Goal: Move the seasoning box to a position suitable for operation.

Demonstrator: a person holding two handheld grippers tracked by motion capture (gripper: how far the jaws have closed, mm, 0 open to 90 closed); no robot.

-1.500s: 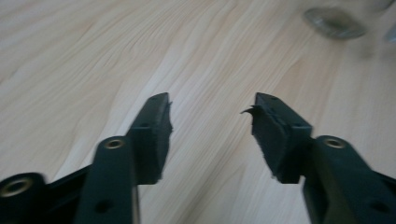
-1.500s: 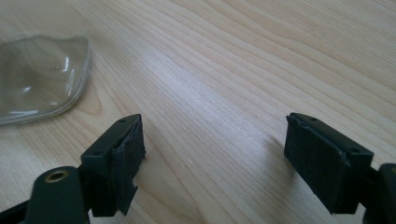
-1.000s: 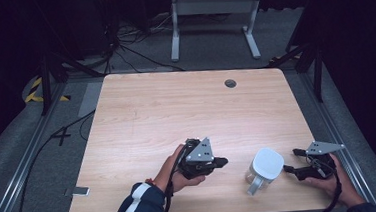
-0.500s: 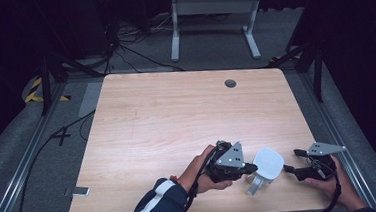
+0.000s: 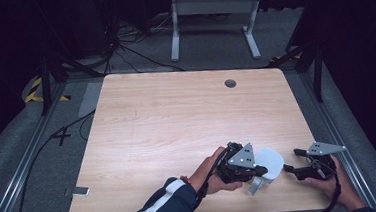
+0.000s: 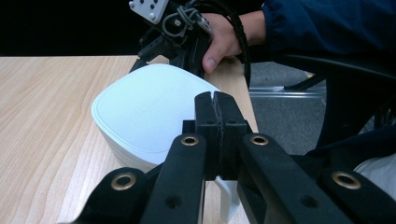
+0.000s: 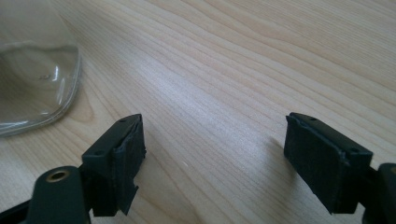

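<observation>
A clear jug with a white lid (image 5: 271,161) stands near the table's front right edge, and its white handle (image 5: 254,185) points toward the person. My left gripper (image 5: 263,171) is shut, jaws pressed together with nothing seen between them. In the left gripper view its tips (image 6: 215,100) hang over the near right rim of the lid (image 6: 149,105), and a bit of white handle (image 6: 229,200) shows beneath them. My right gripper (image 5: 286,168) rests just right of the jug, open over bare wood (image 7: 215,154). The jug's clear wall (image 7: 32,79) is at the left of that view.
The wooden table (image 5: 176,117) has a small round grommet hole (image 5: 230,83) near its far edge. The jug sits close to the front edge. A dark floor with cables and a metal stand (image 5: 212,14) surrounds the table.
My left gripper has travelled right across the front of the table and now reaches the jug's lid. The right gripper and the jug have stayed put.
</observation>
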